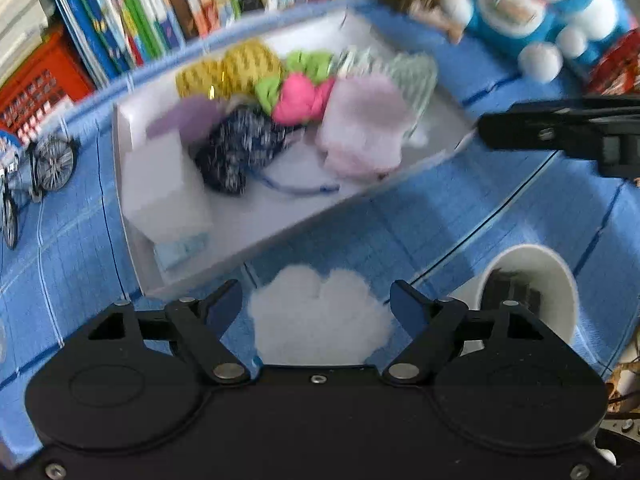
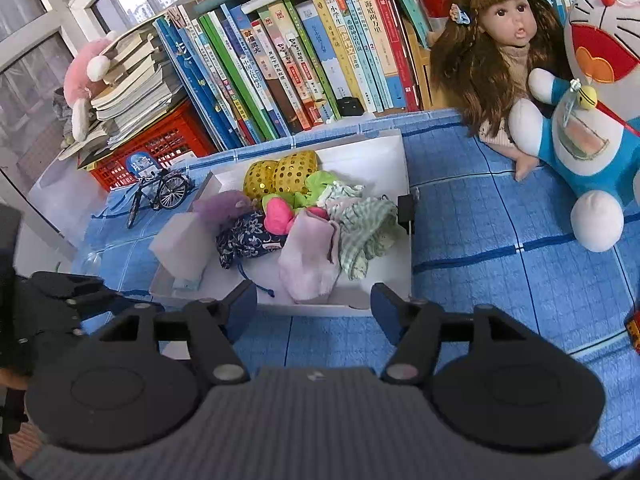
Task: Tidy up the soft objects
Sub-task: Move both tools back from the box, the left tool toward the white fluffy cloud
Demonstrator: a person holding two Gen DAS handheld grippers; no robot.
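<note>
home kid's rm: packed bookshelf (image 2: 304, 52), doll (image 2: 500, 48), blue plush (image 2: 592, 92), blue checked cloth (image 2: 500, 216).

Daylight comes through a white-framed window (image 2: 60, 12) at the left, beside rows of upright books (image 2: 304, 60) behind a bench spread with a blue checked cloth (image 2: 480, 240).

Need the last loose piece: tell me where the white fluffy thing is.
In the left wrist view, the white fluffy piece lies on the blue cloth between the open left gripper's fingers, just outside the white tray.
</note>
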